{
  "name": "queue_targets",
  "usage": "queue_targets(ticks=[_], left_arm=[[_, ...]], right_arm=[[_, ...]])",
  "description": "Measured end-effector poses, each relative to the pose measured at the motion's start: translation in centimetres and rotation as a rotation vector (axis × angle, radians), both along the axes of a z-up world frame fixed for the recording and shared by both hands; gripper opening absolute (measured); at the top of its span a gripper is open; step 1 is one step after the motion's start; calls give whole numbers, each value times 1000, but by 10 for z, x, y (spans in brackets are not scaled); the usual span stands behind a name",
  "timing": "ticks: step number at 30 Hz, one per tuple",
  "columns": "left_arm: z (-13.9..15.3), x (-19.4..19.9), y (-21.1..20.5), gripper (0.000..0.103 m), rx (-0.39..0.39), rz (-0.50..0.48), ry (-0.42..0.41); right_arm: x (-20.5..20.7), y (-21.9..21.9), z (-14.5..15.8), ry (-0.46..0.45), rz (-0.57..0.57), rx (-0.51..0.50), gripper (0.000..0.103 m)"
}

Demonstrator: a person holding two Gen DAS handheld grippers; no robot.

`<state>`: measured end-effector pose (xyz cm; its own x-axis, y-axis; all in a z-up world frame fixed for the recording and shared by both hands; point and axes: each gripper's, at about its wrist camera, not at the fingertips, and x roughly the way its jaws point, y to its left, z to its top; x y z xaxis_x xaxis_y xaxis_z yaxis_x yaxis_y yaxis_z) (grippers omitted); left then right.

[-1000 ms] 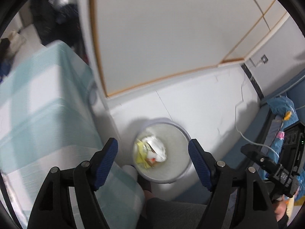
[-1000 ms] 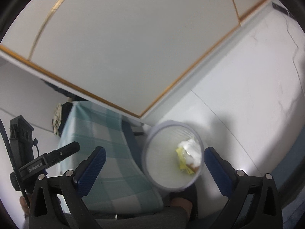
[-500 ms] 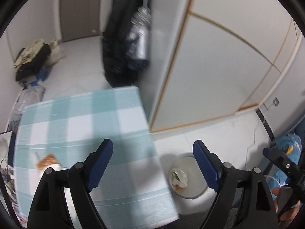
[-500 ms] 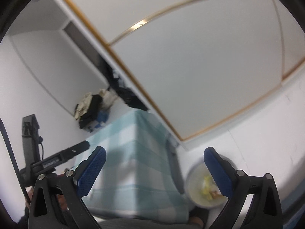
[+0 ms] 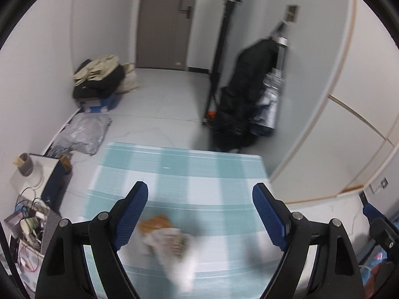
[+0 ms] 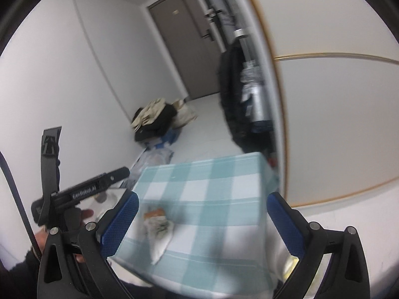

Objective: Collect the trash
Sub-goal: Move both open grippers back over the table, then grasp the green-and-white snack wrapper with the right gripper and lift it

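Crumpled trash (image 5: 169, 241) on checked table (image 5: 224, 172), both grippers' jaws wide apart, empty, angled down.

Both grippers empty, jaws spread, tilted downward.

The left gripper (image 5: 200, 216) had just been opening, with nothing between its blue pads (image 5: 129, 215). The right gripper (image 6: 202, 221) likewise stood wide and held nothing. The person's left hand (image 6: 74, 220) gripped the left gripper's handle.

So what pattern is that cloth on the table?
A check of pale teal and white squares on the tablecloth, clearest in the right wrist view.
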<state>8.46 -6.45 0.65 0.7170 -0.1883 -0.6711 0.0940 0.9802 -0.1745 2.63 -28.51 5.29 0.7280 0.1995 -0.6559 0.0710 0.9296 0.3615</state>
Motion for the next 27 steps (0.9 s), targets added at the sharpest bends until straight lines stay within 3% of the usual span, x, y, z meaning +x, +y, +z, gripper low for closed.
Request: queue_targets(ticks=[5,13,18,22,27], left_arm=[[-7,2,47,84,-24,64,-29],[-27,9,92,83,-102,110,41],[-32,12,116,83,-163,142,85],[-43,18,127,83,-186,161,168],[-50,20,140,83,-213,186,207]], right_arm=[[24,43,-12,49,117,-74,103],[61,104,-49,129,267,-178,103],[87,127,-83,229,333,-137,101],[104,138,-111,322,344,-118,95],[112,151,-130,375,364,-121,94]])
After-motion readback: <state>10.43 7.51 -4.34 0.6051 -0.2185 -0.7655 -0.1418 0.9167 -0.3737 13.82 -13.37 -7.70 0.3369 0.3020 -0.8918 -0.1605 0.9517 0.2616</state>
